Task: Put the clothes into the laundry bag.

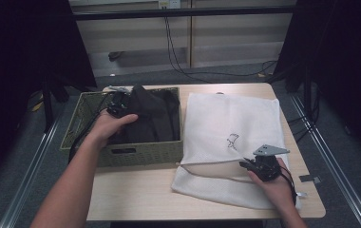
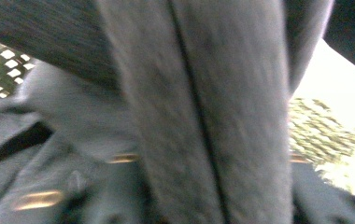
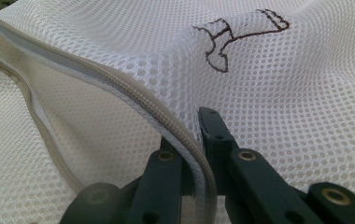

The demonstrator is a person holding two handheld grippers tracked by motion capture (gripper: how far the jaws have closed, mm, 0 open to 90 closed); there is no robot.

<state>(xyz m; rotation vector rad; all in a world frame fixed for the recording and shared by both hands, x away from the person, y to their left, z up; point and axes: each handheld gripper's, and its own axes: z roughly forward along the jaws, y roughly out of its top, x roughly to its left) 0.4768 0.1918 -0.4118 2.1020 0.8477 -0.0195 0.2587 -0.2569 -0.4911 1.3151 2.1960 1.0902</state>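
Observation:
A green woven basket (image 1: 140, 154) at the table's left holds a dark garment (image 1: 152, 116). My left gripper (image 1: 118, 105) is pushed against that garment at the basket's back left, with its jaws buried in the cloth. In the left gripper view, blurred grey cloth (image 2: 203, 116) with a seam sits right up against the camera, and basket weave (image 2: 0, 70) shows behind it. A white mesh laundry bag (image 1: 231, 128) with a small brown drawing (image 3: 241, 35) lies to the right. My right gripper (image 3: 195, 140) is shut on the bag's zipper edge (image 3: 133, 100), lifting its mouth slightly.
The wooden table (image 1: 136, 194) has bare room in front of the basket. A small grey tag (image 1: 309, 179) lies near the right edge. Beyond the table, cables (image 1: 178, 61) run across the floor. Dark curtains stand on both sides.

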